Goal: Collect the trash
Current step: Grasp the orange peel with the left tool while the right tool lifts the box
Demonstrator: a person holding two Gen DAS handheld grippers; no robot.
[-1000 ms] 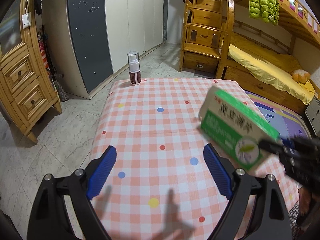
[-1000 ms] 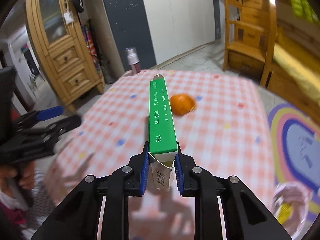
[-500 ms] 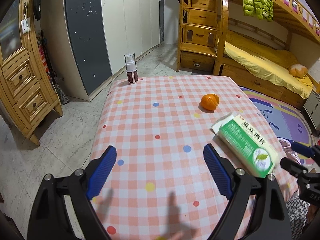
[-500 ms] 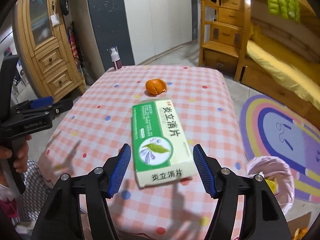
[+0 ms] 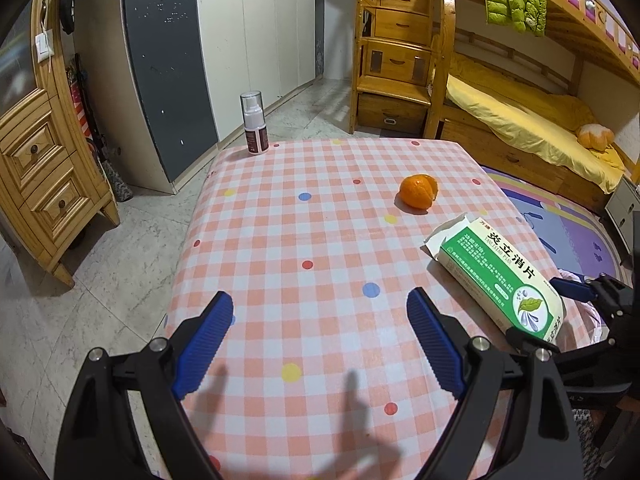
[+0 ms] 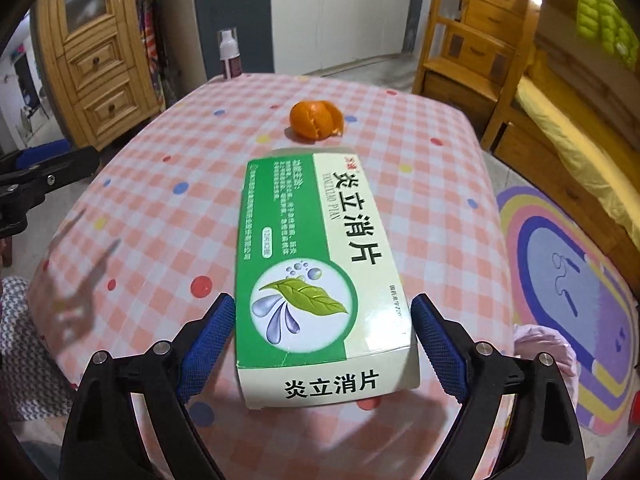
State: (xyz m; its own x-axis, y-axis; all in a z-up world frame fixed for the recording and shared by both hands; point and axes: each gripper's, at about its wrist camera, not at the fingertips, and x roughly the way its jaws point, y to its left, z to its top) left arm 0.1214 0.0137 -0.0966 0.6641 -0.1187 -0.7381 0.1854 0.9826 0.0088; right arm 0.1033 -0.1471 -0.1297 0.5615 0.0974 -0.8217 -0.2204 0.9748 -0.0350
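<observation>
**Cardboard box released on the checked cloth**

Green-and-cream cardboard, the medicine box (image 6: 320, 276) lies flat on the table (image 5: 320, 240), just this side of the orange peel (image 6: 316, 118). Our right gripper (image 6: 322, 354) has just spread, straddling it ungripped; our left gripper (image 5: 320, 344) hangs spread, empty. We judge it light, crushable: pinch the long sides gently.

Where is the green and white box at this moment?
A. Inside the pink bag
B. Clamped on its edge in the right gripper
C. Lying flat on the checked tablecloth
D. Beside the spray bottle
C: the green and white box lies flat on the checked tablecloth, between the open right gripper pads.
</observation>
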